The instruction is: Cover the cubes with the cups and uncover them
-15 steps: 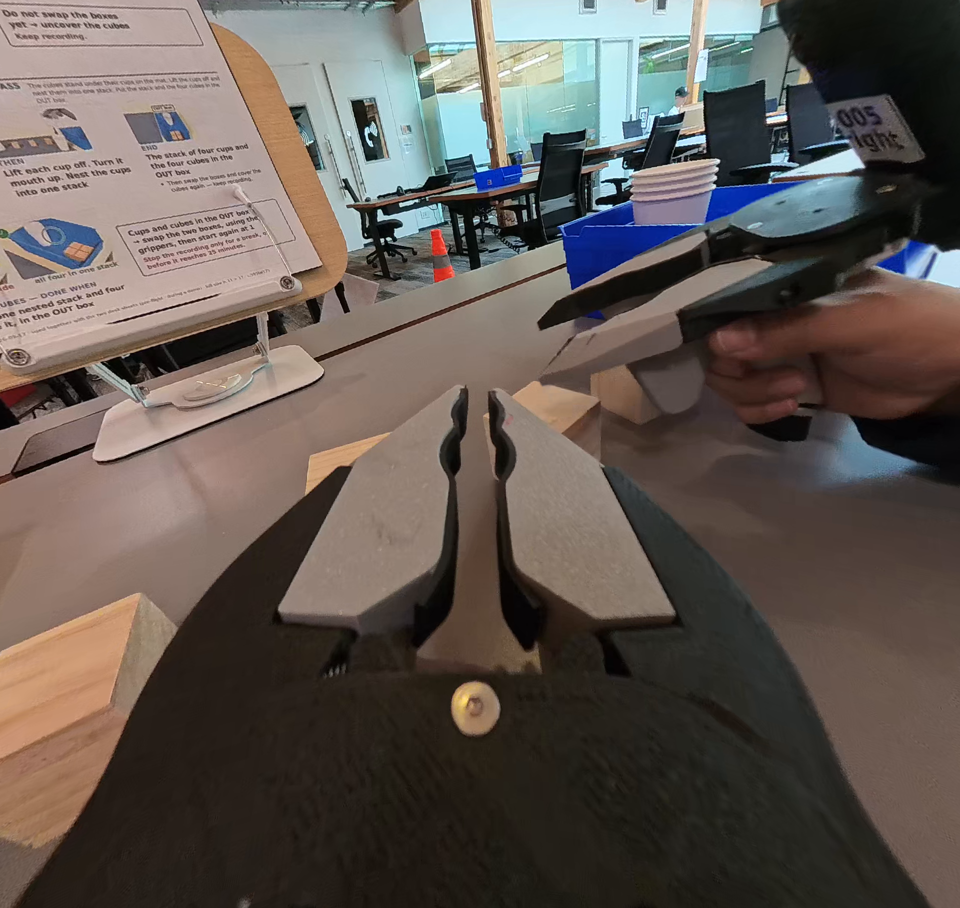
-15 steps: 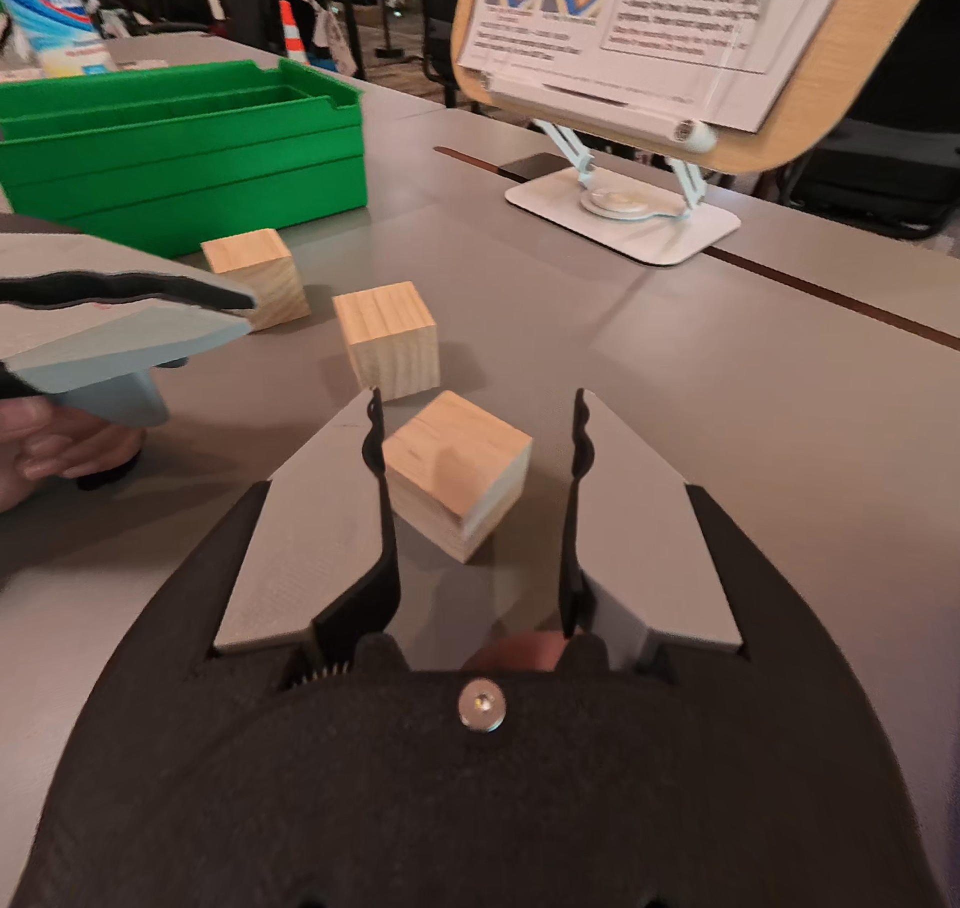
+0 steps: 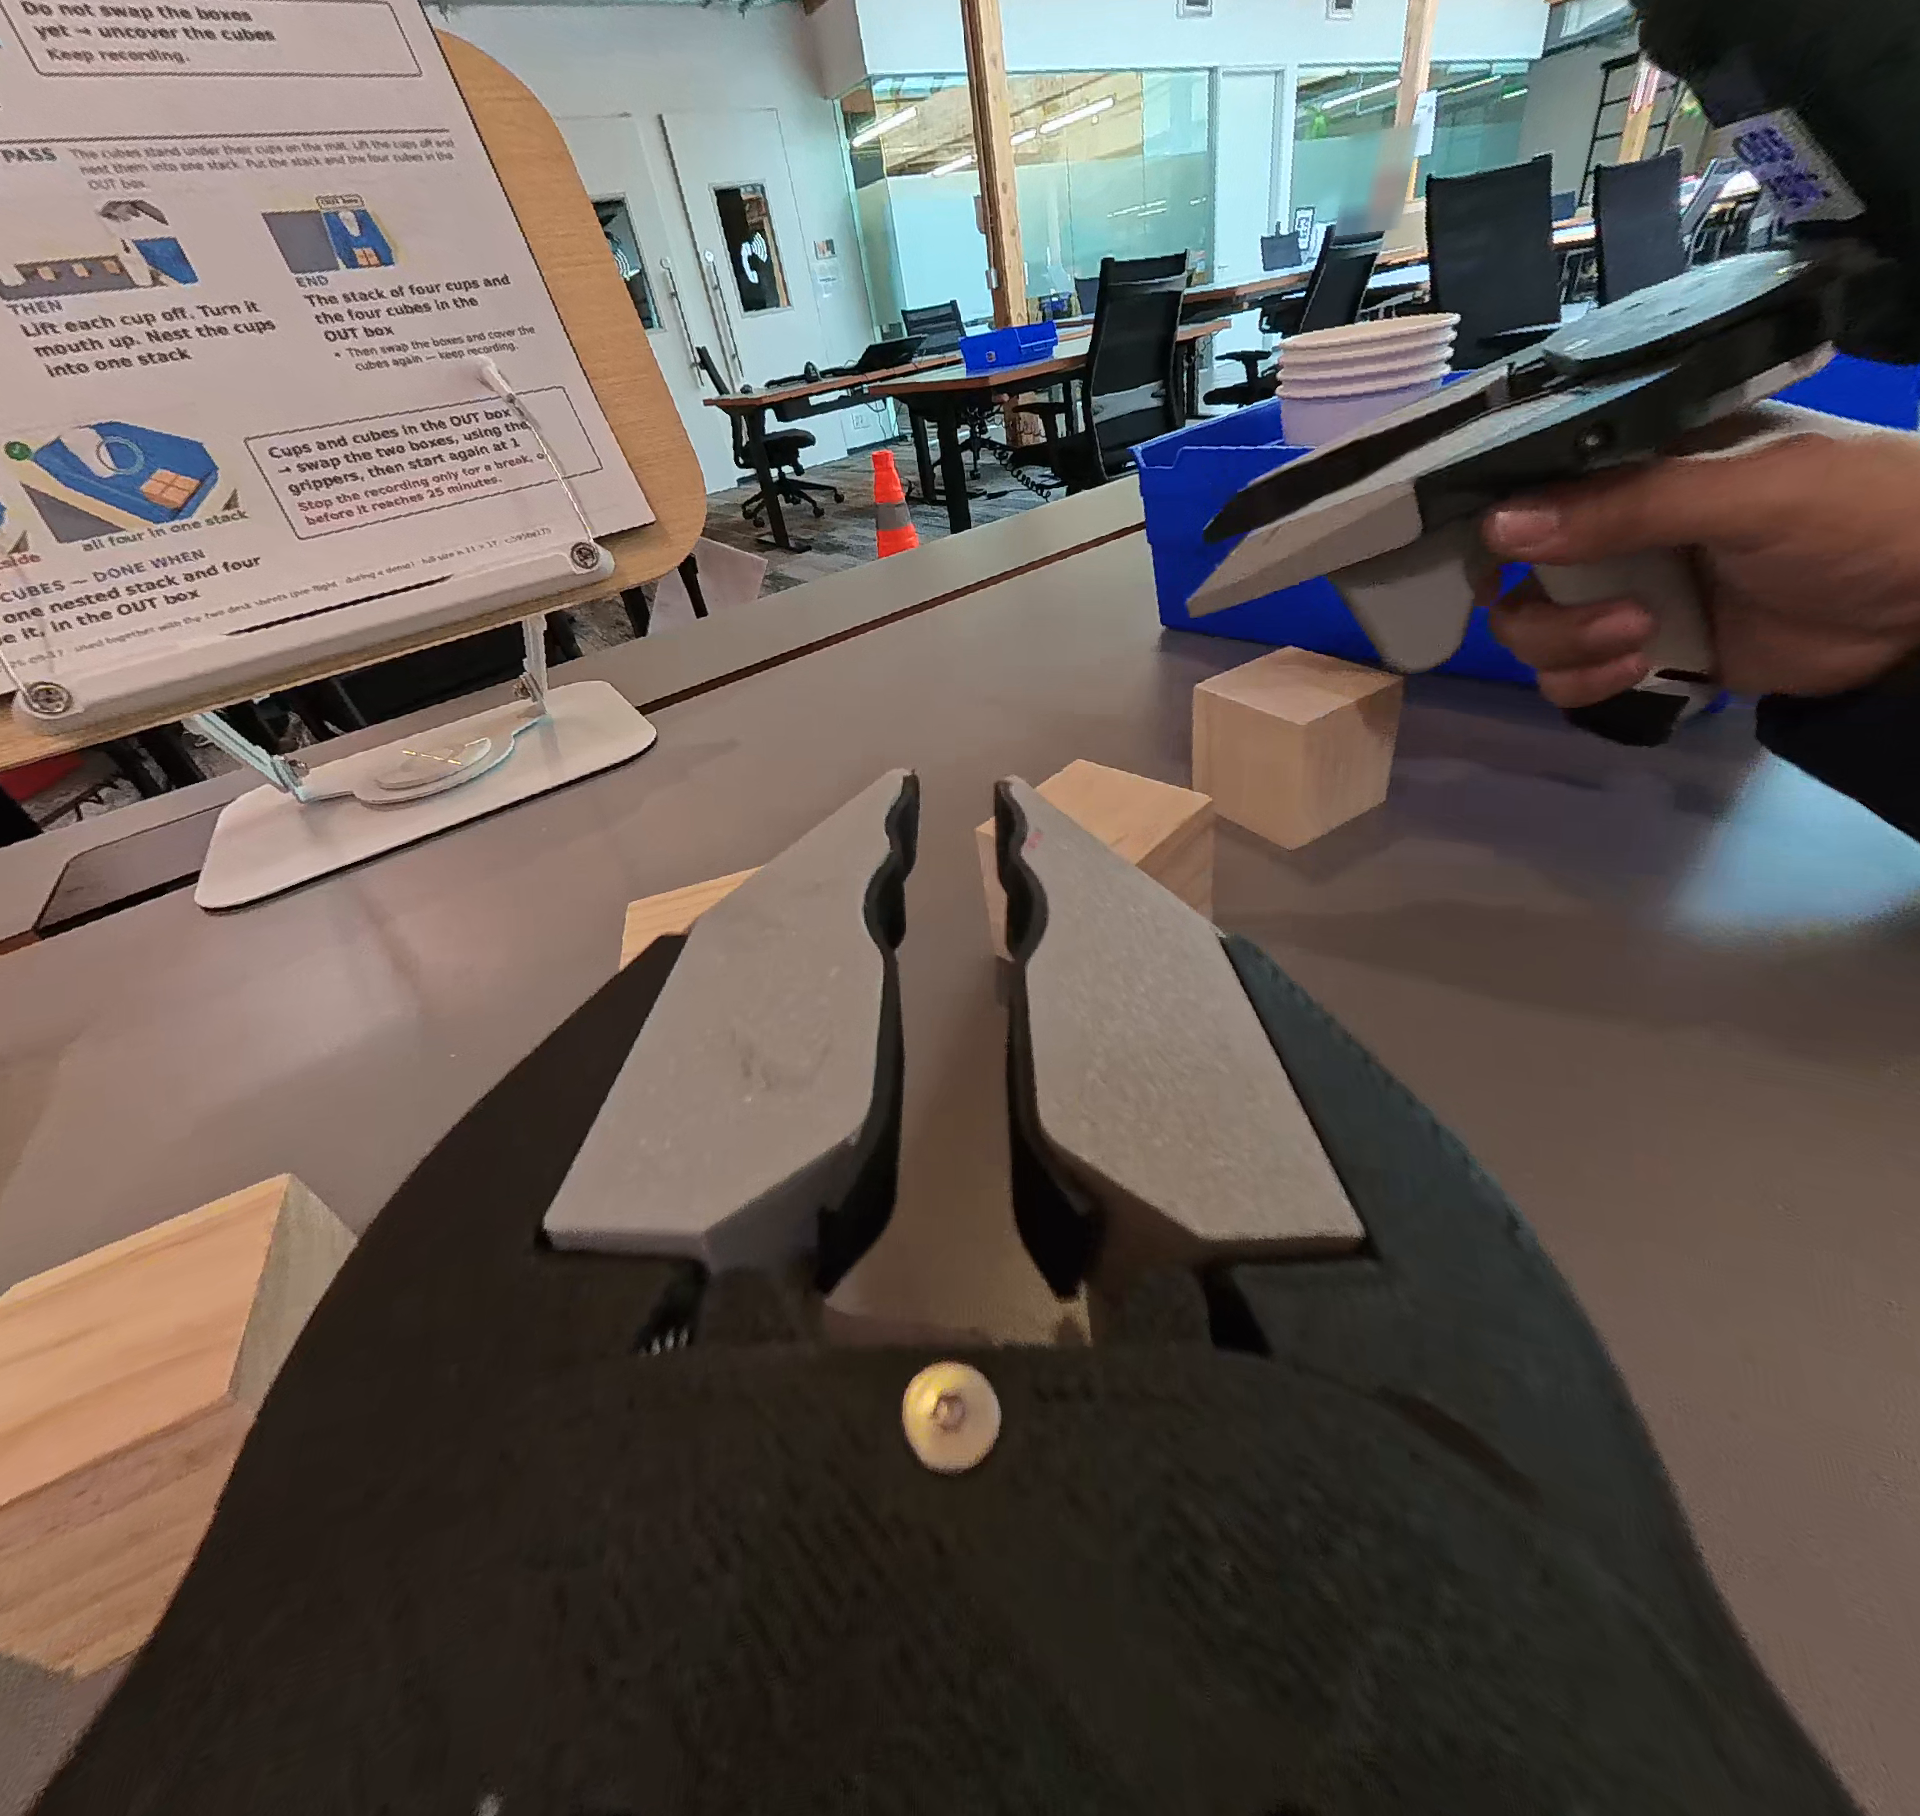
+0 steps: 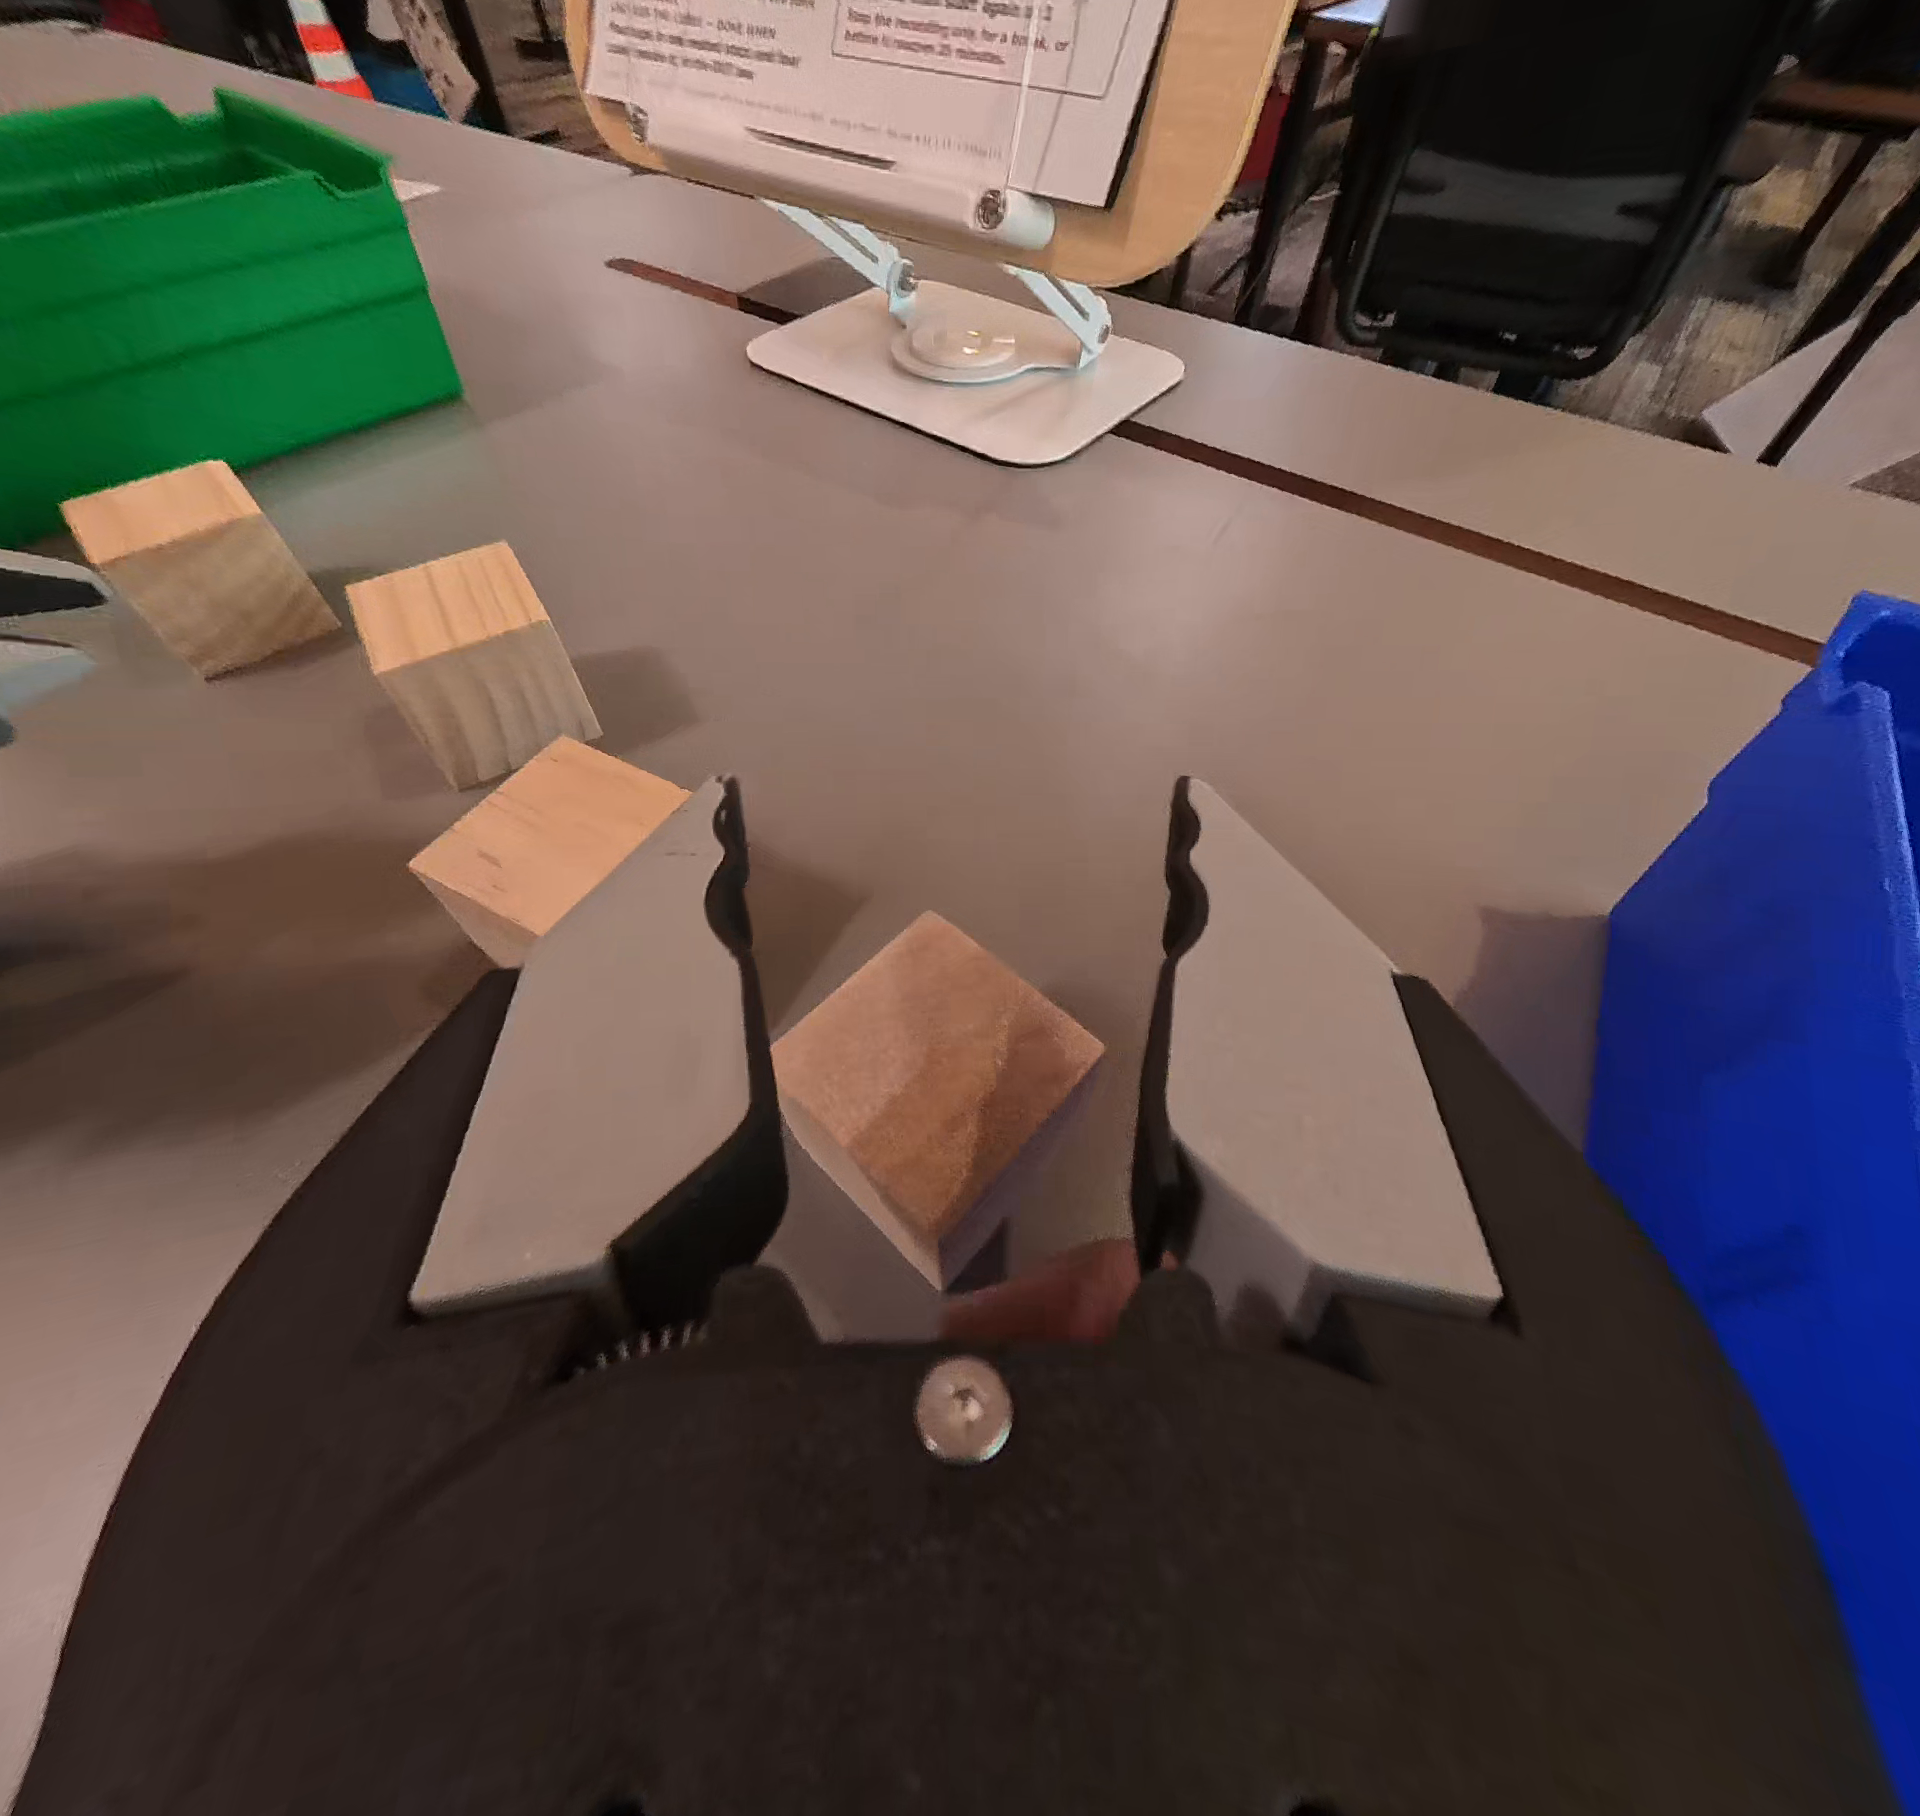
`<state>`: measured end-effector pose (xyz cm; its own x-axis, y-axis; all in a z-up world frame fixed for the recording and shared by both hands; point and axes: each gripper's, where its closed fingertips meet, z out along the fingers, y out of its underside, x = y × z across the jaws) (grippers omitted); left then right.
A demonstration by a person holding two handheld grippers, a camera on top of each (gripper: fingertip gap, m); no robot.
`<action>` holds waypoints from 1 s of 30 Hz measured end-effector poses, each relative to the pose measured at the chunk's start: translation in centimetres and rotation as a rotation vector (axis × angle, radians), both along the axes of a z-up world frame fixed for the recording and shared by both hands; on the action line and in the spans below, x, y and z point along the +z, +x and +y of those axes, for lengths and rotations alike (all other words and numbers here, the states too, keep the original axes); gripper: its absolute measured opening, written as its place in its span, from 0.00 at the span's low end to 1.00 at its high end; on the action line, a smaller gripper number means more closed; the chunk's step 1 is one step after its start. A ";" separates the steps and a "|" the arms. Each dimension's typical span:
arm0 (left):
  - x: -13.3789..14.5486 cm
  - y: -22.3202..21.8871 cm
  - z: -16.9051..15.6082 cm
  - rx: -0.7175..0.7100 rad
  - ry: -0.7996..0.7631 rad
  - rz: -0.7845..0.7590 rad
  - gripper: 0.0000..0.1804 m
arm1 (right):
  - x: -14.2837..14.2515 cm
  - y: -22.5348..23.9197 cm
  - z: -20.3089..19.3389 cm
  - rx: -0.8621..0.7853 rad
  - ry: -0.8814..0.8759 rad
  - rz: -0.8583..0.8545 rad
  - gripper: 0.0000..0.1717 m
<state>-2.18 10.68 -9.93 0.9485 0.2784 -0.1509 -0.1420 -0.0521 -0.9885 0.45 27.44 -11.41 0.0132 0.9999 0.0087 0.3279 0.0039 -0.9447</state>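
Several wooden cubes stand in a row on the grey table (image 4: 1039,623). My right gripper (image 4: 951,800) is wide open above the row's right end. One cube (image 4: 935,1070) lies on the table between its fingers, and the pads do not press on it. The other cubes (image 4: 540,841) (image 4: 468,654) (image 4: 197,561) trail off to the left. The left wrist view shows my right gripper (image 3: 1226,561) held above the cube (image 3: 1294,743). My left gripper (image 3: 956,800) is open a little and empty, low over the cubes (image 3: 1132,821). A stack of white cups (image 3: 1361,374) sits in the blue bin (image 3: 1247,561).
The blue bin (image 4: 1787,1039) is close on the right of my right gripper. A green bin (image 4: 187,312) stands at the far left. A stand with an instruction sheet (image 4: 966,364) is at the table's back. One cube (image 3: 135,1403) lies near my left gripper's body.
My right gripper has opened wider and moved right and up, off the cubes; the blue bin has come into its view. My left gripper's fingers have parted a little on nothing.
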 end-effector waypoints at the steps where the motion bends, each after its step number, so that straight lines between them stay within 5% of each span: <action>1: -0.1 0.0 0.1 -0.004 -0.004 -0.003 0.07 | 0.2 0.1 -0.2 0.025 -0.005 0.008 0.45; 5: -0.1 0.3 0.1 -0.023 -0.009 -0.002 0.08 | 0.8 1.0 -1.6 0.173 0.011 0.038 0.30; 11: -0.8 1.8 0.8 -0.156 -0.058 -0.024 0.10 | -1.4 2.4 -2.2 0.299 0.016 -0.068 0.37; 19: -2.2 4.6 1.4 -0.380 -0.166 -0.038 0.20 | -3.6 2.3 -0.3 0.211 0.079 -0.162 0.46; 23: -1.8 4.8 1.1 -0.383 -0.137 -0.016 0.19 | -6.1 2.6 -0.9 0.242 0.114 -0.289 0.44; 30: -0.9 4.2 0.5 -0.326 -0.071 -0.008 0.16 | -6.2 2.8 -2.5 0.318 0.160 -0.298 0.43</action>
